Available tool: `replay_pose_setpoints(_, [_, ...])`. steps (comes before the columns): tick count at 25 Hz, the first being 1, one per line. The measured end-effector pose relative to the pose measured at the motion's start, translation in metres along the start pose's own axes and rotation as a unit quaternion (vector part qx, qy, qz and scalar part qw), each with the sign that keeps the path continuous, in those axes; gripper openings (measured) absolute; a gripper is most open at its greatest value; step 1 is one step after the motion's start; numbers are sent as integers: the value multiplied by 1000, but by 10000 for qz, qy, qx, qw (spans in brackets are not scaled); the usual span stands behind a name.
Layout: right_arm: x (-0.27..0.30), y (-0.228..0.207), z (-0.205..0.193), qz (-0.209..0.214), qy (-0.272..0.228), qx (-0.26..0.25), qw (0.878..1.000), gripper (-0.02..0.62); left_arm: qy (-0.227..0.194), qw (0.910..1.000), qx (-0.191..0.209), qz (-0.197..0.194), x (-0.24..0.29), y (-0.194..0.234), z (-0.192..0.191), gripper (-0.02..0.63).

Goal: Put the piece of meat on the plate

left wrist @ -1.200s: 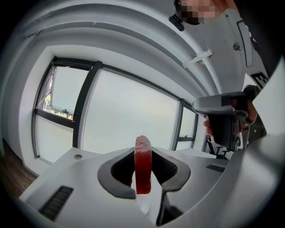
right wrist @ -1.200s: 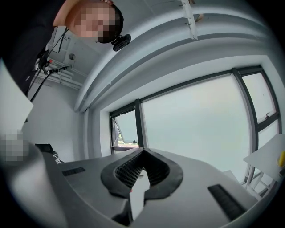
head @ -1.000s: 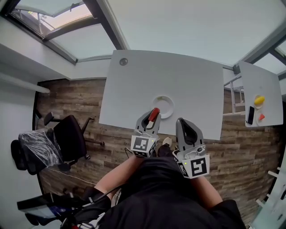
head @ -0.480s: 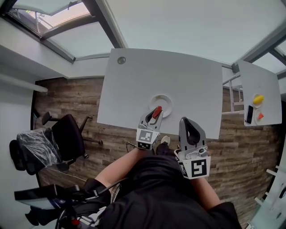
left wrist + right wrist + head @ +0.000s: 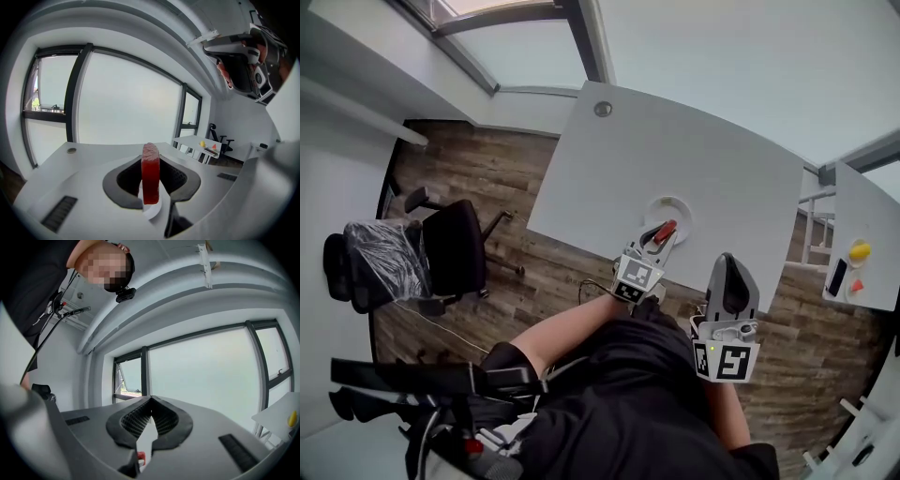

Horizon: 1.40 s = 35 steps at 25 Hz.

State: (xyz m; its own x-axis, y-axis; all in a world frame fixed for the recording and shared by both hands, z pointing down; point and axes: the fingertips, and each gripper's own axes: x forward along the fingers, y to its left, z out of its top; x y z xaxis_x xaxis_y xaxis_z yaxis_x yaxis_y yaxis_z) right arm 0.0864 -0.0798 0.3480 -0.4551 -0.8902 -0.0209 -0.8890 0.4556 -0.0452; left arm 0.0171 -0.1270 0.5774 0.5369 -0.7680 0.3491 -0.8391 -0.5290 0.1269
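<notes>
**A:** What's different from a second ago?

**B:** The left gripper (image 5: pixel 660 236) has come down toward the table. Its jaws haven't changed: they are part-way closed and pinching the piece of meat (image 5: pixel 150 173), which stands on edge between the pads as a red slab.

**A:** And where is the meat in relation to the plate?

**B:** From the head view it sits over the near side of the plate (image 5: pixel 680 202). In the left gripper view the white plate shows directly under the meat's lower end. I can't tell whether the meat is touching the plate or hanging just above it.

**A:** What about the other hand?

**B:** The right gripper (image 5: pixel 730 264) has barely shifted. It is held back at the near edge of the table (image 5: pixel 712 150), its jaws are closed together at the tips, and nothing is in them.

**A:** So how far along are we?

**B:** I'd say the carrying is over and only the set-down is left. The left jaws need to open so the meat drops flat onto the plate. Since it's held upright near the rim, it could tip toward the near side and land half off, so I'd ease it a little further over the middle first.
</notes>
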Motion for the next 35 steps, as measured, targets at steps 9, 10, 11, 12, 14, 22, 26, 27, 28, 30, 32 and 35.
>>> replay_pose_setpoints(9, [-1, 1, 1, -11, 2, 16, 10000, 5, 142, 9998, -23, 108, 7, 7, -7, 94])
replay_pose_setpoints(10, [-3, -3, 2, -77, 4, 63, 10000, 5, 159, 9998, -52, 80, 8, 5, -10, 94])
replay_pose_setpoints(11, [-5, -6, 3, -150, 3, 85, 9999, 5, 191, 9998, -69, 64, 9, 5, -13, 94])
replay_pose_setpoints(12, [-7, -9, 4, -210, 3, 78, 9998, 5, 239, 9997, -56, 71, 9, 6, -15, 94])
replay_pose_setpoints(14, [-8, -11, 6, -270, 8, 41, 9996, 5, 351, 9993, 21, 103, 10, 10, -19, 94])
replay_pose_setpoints(22, [-2, -4, 0, -205, 91, 44, 9997, 5, 531, 9985, 39, -142, 32, 6, -45, 94])
replay_pose_setpoints(26, [2, 2, -5, -148, 232, 83, 9996, 5, 906, 9956, 138, -195, 39, 9, -66, 94])
replay_pose_setpoints(27, [1, 3, -5, -160, 240, 63, 9996, 5, 971, 9949, 132, -225, 40, 9, -72, 94])
replay_pose_setpoints(28, [0, 3, -6, -172, 249, 49, 9995, 5, 1013, 9945, 115, -259, 41, 10, -78, 94])
replay_pose_setpoints(30, [-1, 2, -7, -188, 278, 43, 9994, 5, 1070, 9937, 52, -314, 42, 11, -85, 94])
replay_pose_setpoints(32, [-2, 1, -9, -194, 330, 59, 9992, 5, 1135, 9930, 27, -338, 45, 13, -91, 94])
replay_pose_setpoints(35, [-5, -2, -13, -256, 437, 47, 9987, 5, 1296, 9908, 142, -359, 49, 14, -99, 94])
